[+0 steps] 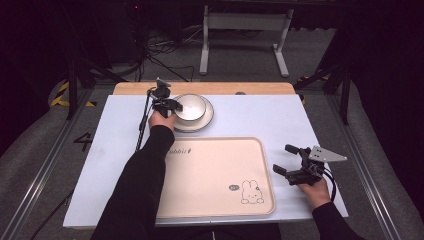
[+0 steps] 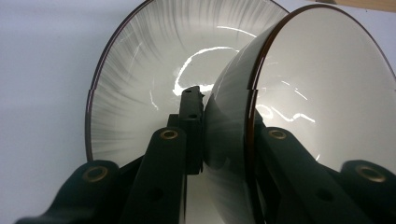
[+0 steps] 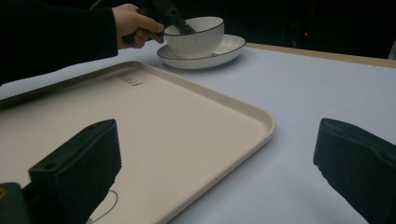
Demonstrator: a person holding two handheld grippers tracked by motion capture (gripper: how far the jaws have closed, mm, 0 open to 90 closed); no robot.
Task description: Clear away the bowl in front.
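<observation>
On the table, largest first:
Table: a white rectangular table top (image 1: 260, 115) with a strip of pale wood along its far edge carries everything I work on.
Tray: a cream plastic tray with rounded corners and a small rabbit drawing (image 1: 215, 175) lies flat at the near middle, between my two hands, with nothing on it.
Plate: a shallow white ceramic plate with a dark rim (image 1: 207, 120) sits beyond the tray's far left corner, near it but apart from it.
Bowl: a white ribbed ceramic bowl with a thin dark rim (image 1: 191, 107) stands upright inside that plate; in the right gripper view the bowl (image 3: 195, 37) rises well above the plate (image 3: 224, 49).
Left gripper: my left gripper (image 1: 167, 104) reaches in at the bowl's left side and is clamped on its wall. In the left gripper view one black jaw lies inside the bowl (image 2: 322, 93) and the other presses on its outer ribbed wall, over the plate (image 2: 140, 84).
Right gripper: my right gripper (image 1: 289, 160) rests at the tray's right edge, well apart from the bowl. Its jaws stand wide apart with nothing between them, the tray's corner (image 3: 252, 116) just ahead.
</observation>
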